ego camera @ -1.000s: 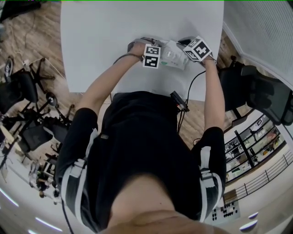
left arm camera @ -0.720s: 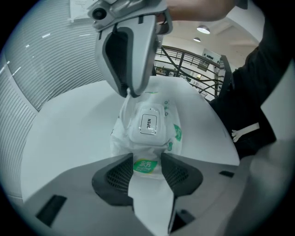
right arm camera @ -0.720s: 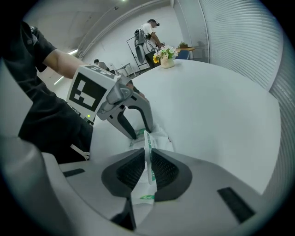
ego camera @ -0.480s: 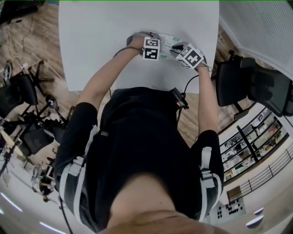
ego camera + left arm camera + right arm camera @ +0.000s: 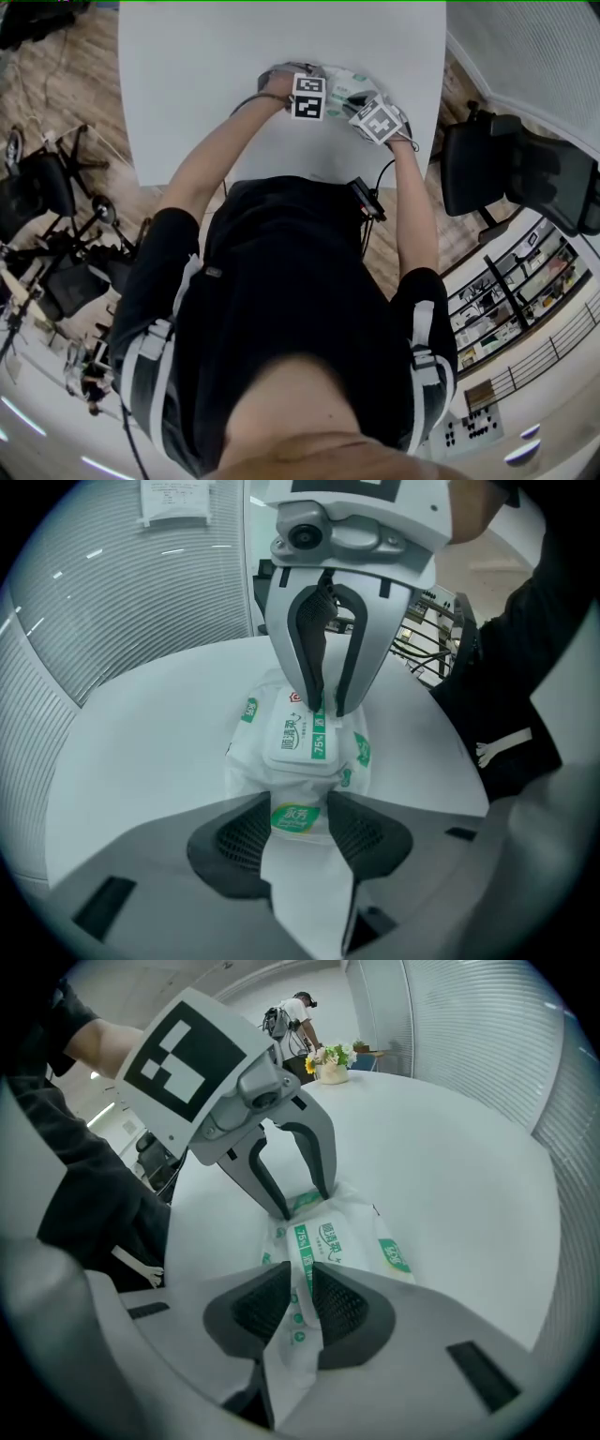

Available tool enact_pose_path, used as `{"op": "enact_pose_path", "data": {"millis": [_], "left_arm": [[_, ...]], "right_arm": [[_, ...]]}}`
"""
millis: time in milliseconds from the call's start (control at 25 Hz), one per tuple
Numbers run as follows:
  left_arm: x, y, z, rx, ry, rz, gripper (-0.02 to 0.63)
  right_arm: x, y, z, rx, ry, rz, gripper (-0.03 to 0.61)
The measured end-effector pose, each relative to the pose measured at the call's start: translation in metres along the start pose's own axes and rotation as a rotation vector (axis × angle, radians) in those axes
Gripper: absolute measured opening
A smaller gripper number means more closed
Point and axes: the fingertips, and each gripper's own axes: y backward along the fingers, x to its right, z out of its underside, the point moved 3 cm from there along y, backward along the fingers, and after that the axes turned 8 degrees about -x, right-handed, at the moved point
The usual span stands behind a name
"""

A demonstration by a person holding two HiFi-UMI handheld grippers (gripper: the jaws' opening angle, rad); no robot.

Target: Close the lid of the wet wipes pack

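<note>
The white and green wet wipes pack (image 5: 305, 752) lies on the white table (image 5: 206, 75), its flat lid (image 5: 300, 742) down against the top. My left gripper (image 5: 298, 819) is shut on the pack's near sealed end, the green label between its pads. My right gripper (image 5: 326, 708) stands steeply over the other end, tips at the lid's far edge. Its jaws have just been opening and stand a narrow gap apart (image 5: 302, 1297), with the pack's film showing in the gap. In the head view the two marker cubes (image 5: 309, 97) hide most of the pack.
A black office chair (image 5: 525, 178) stands right of the table and more chairs (image 5: 42, 183) stand at the left. A vase of flowers (image 5: 328, 1065) sits at the table's far end, with a person beyond it. A cable (image 5: 375, 202) hangs at the table's near edge.
My right gripper has moved in from the right onto the pack, close beside the left one. The left gripper has kept its hold and place.
</note>
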Motion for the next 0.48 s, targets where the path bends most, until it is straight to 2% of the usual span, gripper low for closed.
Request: {"op": "enact_pose_path", "data": {"millis": [240, 480], "left_arm": [[-0.001, -0.001, -0.002, 0.003, -0.001, 0.002, 0.196], [-0.001, 0.001, -0.002, 0.003, -0.003, 0.007, 0.198]], "right_arm": [[-0.001, -0.01, 0.001, -0.053, 0.044, 0.202, 0.091], [-0.002, -0.013, 0.001, -0.057, 0.038, 0.241, 0.091]]}}
